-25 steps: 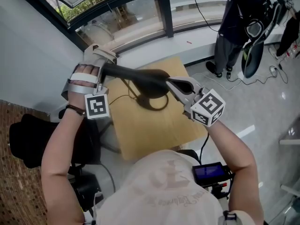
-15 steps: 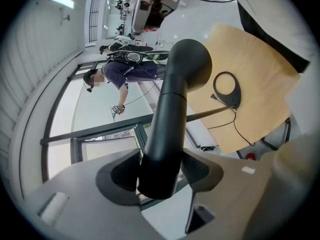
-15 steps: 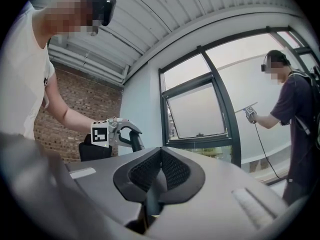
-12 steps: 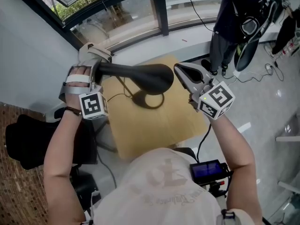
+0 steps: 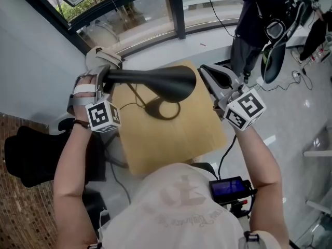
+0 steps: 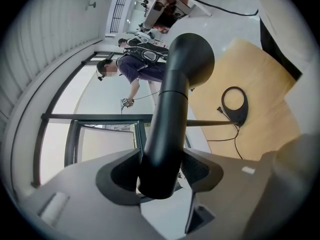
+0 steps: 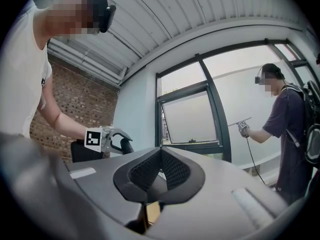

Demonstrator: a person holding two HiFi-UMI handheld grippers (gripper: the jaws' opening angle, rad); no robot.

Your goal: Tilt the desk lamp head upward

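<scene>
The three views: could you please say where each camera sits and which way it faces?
Head view: on the person's head, looking steeply down at table and desk lamp; both arms, left gripper and right gripper show.
Left gripper view: on that gripper, looking along its jaws, clamped on the lamp's neck, toward the table.
Right gripper view: on that gripper, looking over its shut, empty jaws toward a window; the person's left arm shows.
Shared: head and left gripper views both show lamp and table.

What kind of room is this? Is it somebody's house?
Probably not a house. It looks like an office or workroom. There is a big dark-framed window, a brick wall, a small wooden table with a desk lamp, and a second person holding a wired tool.
</scene>
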